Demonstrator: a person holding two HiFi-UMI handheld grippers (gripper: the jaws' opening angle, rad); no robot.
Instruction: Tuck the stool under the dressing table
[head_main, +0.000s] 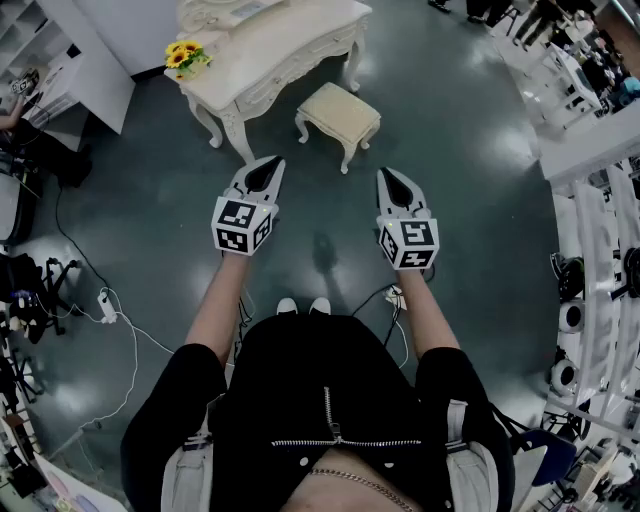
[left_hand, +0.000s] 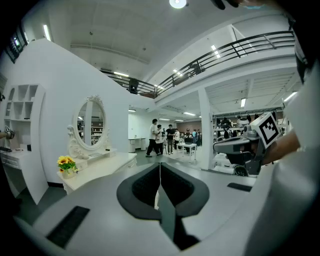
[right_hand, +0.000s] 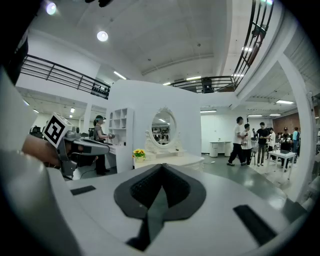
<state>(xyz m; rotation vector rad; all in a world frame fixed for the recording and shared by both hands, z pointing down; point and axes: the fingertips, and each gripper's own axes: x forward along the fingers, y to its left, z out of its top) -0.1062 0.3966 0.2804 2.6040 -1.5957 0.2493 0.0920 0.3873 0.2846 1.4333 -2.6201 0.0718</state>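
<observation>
A cream stool (head_main: 340, 116) with carved legs stands on the dark floor, just right of the white dressing table (head_main: 285, 50) and outside it. My left gripper (head_main: 271, 165) is held in the air short of the table's front leg, jaws together and empty. To its right my right gripper (head_main: 389, 176) hangs near the stool's front corner, also shut with nothing in it. The left gripper view shows the dressing table (left_hand: 102, 167) with its oval mirror (left_hand: 91, 123). That same table (right_hand: 170, 161) appears straight ahead in the right gripper view.
A pot of yellow flowers (head_main: 184, 56) sits on the table's left end. White shelving (head_main: 70, 70) stands at the left, more white furniture (head_main: 590, 110) along the right. Cables and a power strip (head_main: 107, 303) lie on the floor at my left. Several people (right_hand: 250, 140) stand far off.
</observation>
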